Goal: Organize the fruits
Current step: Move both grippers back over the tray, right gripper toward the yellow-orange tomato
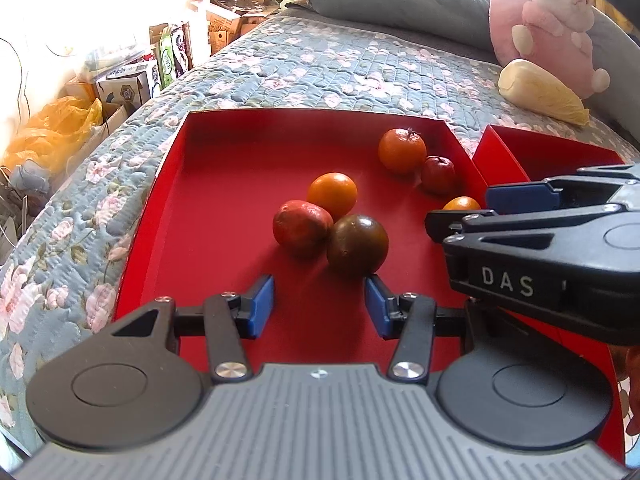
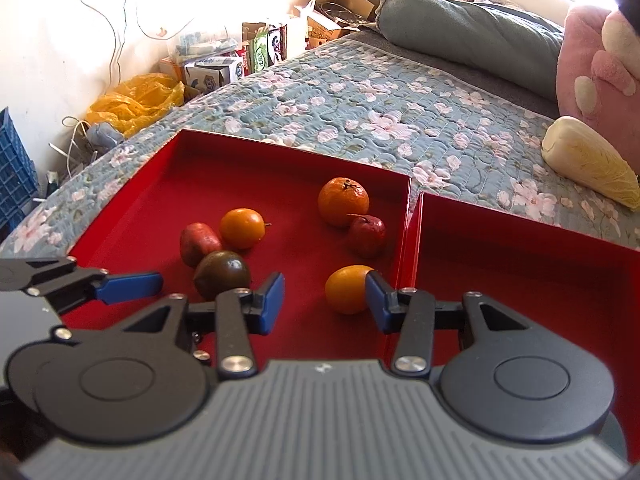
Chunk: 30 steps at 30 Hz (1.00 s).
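Observation:
A large red tray (image 1: 224,152) (image 2: 132,208) on the bed holds several fruits. A dark brown-green fruit (image 1: 357,245) (image 2: 222,274), a red fruit (image 1: 302,227) (image 2: 199,242) and an orange (image 1: 332,195) (image 2: 242,228) cluster together. A tangerine (image 1: 402,150) (image 2: 343,201) touches a small red apple (image 1: 438,174) (image 2: 367,235). My left gripper (image 1: 320,306) is open, just short of the dark fruit. My right gripper (image 2: 325,304) is open, with a small orange (image 2: 347,289) (image 1: 462,203) just ahead between its fingertips. A second red tray (image 2: 520,280) (image 1: 540,156) sits on the right, empty.
A pale napa cabbage (image 1: 540,94) (image 2: 592,164) and a pink plush toy (image 1: 556,20) lie on the floral quilt (image 1: 320,64) behind the trays. A grey pillow (image 2: 472,36) is at the bed's head. Boxes and a yellow bag (image 2: 136,100) crowd the floor to the left.

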Each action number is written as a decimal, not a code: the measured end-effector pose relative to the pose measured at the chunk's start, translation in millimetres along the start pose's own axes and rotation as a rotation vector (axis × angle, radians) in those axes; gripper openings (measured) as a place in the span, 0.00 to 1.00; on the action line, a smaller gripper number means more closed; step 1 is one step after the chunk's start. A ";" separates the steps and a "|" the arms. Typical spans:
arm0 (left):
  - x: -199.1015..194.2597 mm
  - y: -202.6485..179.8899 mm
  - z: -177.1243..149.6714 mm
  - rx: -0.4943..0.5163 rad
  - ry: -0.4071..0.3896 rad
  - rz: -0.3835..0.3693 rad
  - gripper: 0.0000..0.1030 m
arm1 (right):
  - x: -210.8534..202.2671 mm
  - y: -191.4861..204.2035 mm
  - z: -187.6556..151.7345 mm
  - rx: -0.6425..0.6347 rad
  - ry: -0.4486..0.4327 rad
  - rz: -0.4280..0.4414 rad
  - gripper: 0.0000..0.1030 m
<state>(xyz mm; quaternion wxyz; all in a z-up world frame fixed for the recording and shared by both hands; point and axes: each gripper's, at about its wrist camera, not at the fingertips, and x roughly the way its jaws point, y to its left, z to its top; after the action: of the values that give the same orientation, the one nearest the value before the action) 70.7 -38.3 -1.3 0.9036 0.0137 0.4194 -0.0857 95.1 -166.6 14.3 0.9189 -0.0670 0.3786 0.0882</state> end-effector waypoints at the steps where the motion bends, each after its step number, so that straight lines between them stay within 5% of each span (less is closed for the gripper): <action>1: 0.9 -1.0 0.7 0.004 -0.001 0.003 0.54 | 2.5 2.3 1.7 -0.021 0.006 -0.013 0.46; 7: 4.6 -7.4 1.2 0.042 -0.008 0.021 0.51 | 19.2 15.5 7.4 -0.190 0.049 -0.095 0.46; 13: 4.3 -11.1 -1.4 0.088 -0.016 0.017 0.38 | 21.8 17.7 6.4 -0.236 0.067 -0.081 0.50; 18: 0.8 -0.9 -0.8 0.050 -0.005 -0.011 0.19 | 22.4 15.7 4.4 -0.226 0.049 -0.063 0.36; 20: -0.9 5.4 -1.1 0.022 -0.002 -0.016 0.19 | 17.6 12.1 3.7 -0.204 0.041 -0.058 0.33; 25: -6.0 14.0 -3.4 -0.013 0.008 -0.009 0.19 | -1.2 -4.6 -1.1 -0.048 0.026 0.039 0.30; 30: -10.8 21.2 -5.8 -0.039 0.021 -0.001 0.19 | -20.5 -12.1 -8.5 0.126 0.039 0.261 0.27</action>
<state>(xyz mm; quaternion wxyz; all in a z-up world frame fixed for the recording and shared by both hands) 63.0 -15.3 2.1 0.8991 -0.0032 0.4307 -0.0777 77.6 -182.3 23.5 0.8946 0.0388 0.4065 0.1815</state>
